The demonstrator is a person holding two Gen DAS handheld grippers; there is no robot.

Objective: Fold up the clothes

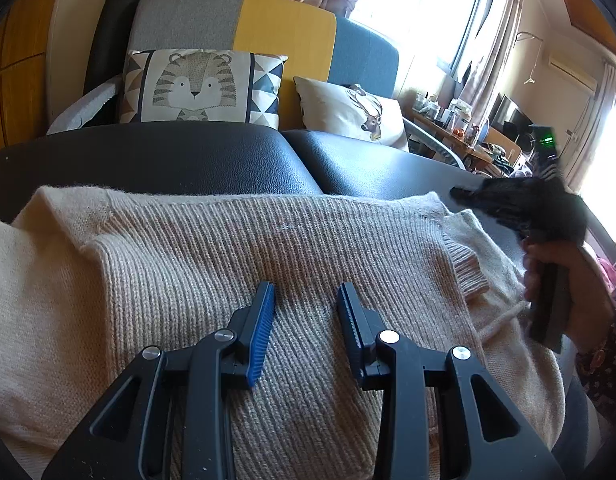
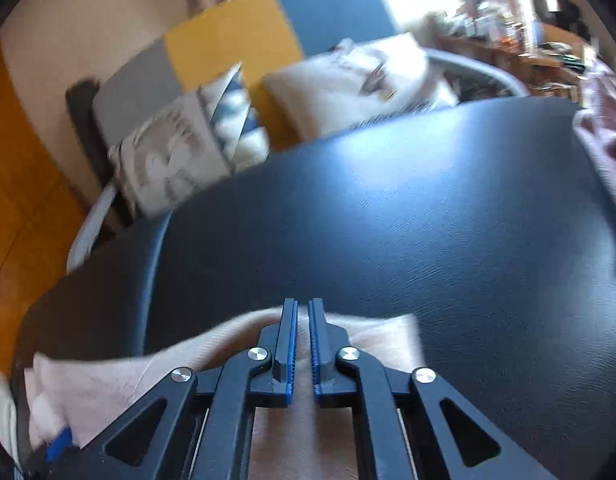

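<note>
Left tongs (image 1: 306, 296) are hovering partly open over the beige ribbed sweater (image 1: 236, 248), gripping nothing; the garment is lying spread on the black tabletop (image 1: 212, 160). Right tongs (image 1: 467, 194) are showing there only as a dark blur with a hand (image 1: 563, 280) on the handle.

Right tongs (image 2: 302, 312), in their own view, are standing nearly closed at the sweater's (image 2: 108, 380) edge. Whether cloth is sitting between the pads is unclear. A thin pinch could be slipping free, undoing the fold. Motion blur is smearing everything.

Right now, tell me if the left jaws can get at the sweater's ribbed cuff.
Probably yes: the left gripper hangs open over the sweater, and nothing lies between it and the cuff.
</note>
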